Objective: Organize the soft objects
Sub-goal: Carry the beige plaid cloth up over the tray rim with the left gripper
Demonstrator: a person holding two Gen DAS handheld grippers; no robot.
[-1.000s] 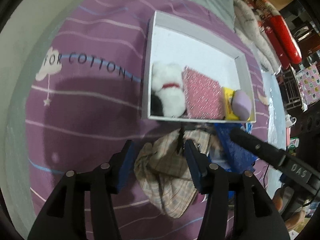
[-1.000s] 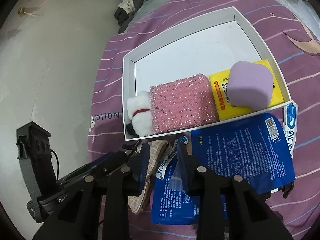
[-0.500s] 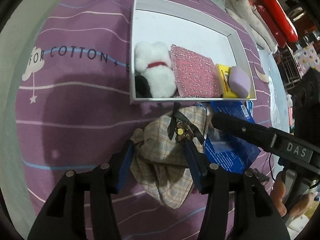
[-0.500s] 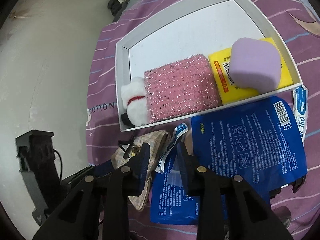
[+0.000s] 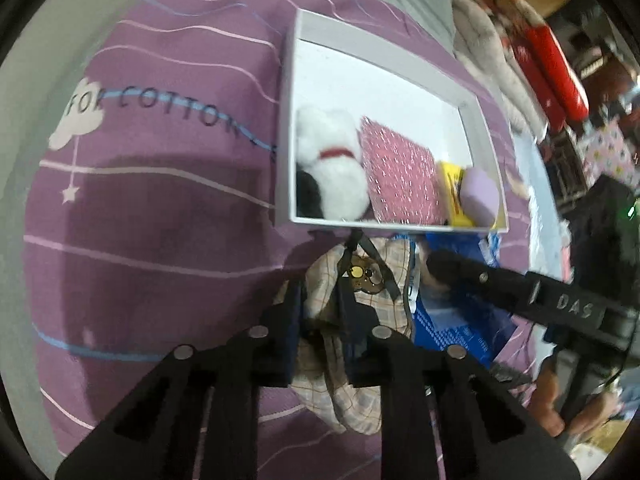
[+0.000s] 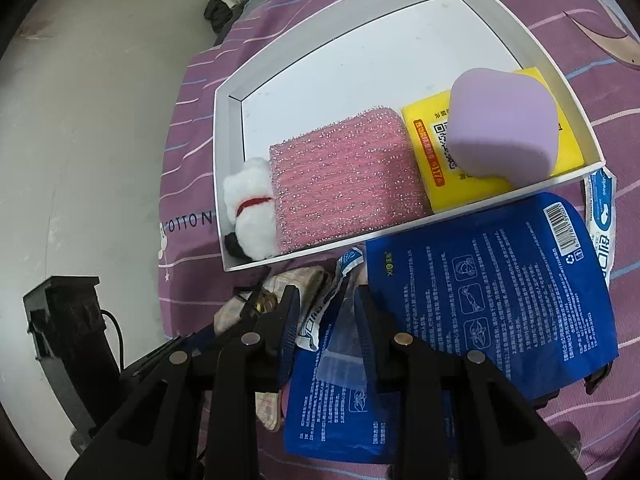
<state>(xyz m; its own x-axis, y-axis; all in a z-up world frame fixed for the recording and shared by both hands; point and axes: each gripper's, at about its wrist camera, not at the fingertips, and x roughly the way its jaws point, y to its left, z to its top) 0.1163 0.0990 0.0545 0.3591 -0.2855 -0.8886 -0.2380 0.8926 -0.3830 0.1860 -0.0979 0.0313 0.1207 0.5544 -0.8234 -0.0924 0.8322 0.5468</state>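
Jaws of the left gripper (image 5: 320, 300) have just been closing and now pinch a fold of the beige plaid cloth (image 5: 352, 364), which bunches up between the two pads and spills out below them onto the purple bedspread (image 5: 160, 208). A small round bear badge with a black ribbon (image 5: 365, 274) sits on the cloth just ahead of the fingertips. To the right, the right gripper (image 6: 326, 312) holds its jaws narrowly apart with the top edge of a blue plastic packet (image 6: 332, 420) between them; whether the pads actually press on that edge cannot be told. A larger blue packet with printed instructions and a barcode (image 6: 492, 304) lies just beside it, partly over the smaller one, and a white-and-blue wrapper (image 6: 600, 208) pokes out at its far right. Beyond both grippers, touching the packets' upper edge, stands a shallow white tray (image 6: 340, 40). Along its near wall lie, from left to right, a white plush toy with a red collar (image 6: 250, 208), a glittery pink sponge (image 6: 344, 192), and a yellow pack (image 6: 432, 148) with a lilac sponge (image 6: 500, 124) resting on top. The far half of the tray floor shows bare white. In the left wrist view a person's hand (image 5: 560, 404) grips the right tool's handle.
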